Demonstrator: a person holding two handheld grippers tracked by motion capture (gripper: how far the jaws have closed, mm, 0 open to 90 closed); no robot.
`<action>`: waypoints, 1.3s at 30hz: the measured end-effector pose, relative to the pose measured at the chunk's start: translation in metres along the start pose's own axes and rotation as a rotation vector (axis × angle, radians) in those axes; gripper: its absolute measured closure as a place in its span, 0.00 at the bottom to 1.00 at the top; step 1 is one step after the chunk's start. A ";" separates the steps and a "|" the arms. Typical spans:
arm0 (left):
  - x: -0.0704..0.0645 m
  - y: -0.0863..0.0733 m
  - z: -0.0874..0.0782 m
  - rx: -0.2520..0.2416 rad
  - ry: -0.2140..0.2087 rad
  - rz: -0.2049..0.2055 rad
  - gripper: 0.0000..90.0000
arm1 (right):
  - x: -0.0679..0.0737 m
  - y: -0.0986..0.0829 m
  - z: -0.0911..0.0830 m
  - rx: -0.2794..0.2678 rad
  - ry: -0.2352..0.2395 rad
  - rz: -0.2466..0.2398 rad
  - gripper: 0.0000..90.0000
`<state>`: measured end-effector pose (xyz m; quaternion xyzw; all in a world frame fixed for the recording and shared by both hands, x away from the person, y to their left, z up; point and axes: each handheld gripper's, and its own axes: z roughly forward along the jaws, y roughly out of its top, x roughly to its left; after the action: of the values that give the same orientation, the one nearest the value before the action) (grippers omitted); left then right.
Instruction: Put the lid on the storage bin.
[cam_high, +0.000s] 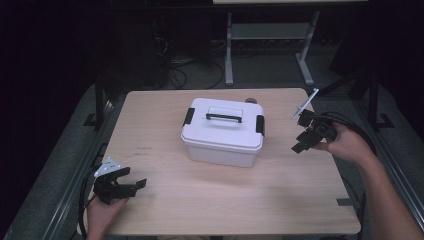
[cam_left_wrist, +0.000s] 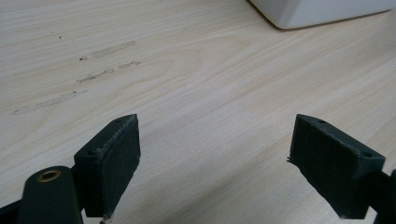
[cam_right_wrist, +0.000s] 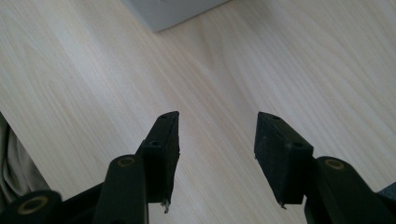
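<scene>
1. High view: I see the white box (cam_high: 223, 134), black-handled lid on and side latches down, sitting mid-table (cam_high: 165, 210). My left claw (cam_high: 134, 184) sits low at the near left corner, well apart from it; my right claw (cam_high: 298, 136) hangs just off the box's right side.
2. Left gripper view: my claw's jaws stand wide over bare wood, gripping nothing; the box's corner (cam_left_wrist: 322, 11) lies far ahead.
3. Right gripper view: jaws moderately parted, empty; a box corner (cam_right_wrist: 170, 11) lies ahead.
</scene>
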<state>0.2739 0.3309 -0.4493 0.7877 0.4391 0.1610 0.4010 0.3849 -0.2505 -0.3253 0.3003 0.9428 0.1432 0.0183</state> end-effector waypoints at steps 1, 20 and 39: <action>0.000 0.000 0.000 -0.002 0.000 -0.002 0.17 | 0.000 -0.001 0.001 0.000 0.003 0.000 0.55; -0.001 0.001 0.001 0.001 -0.001 0.003 0.17 | 0.005 -0.022 0.017 -0.009 0.014 0.020 0.54; -0.003 0.001 0.002 0.009 -0.003 0.013 0.17 | 0.008 -0.045 0.034 -0.027 0.038 0.057 0.53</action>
<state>0.2743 0.3265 -0.4493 0.7927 0.4339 0.1604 0.3970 0.3572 -0.2720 -0.3700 0.3241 0.9321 0.1620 0.0005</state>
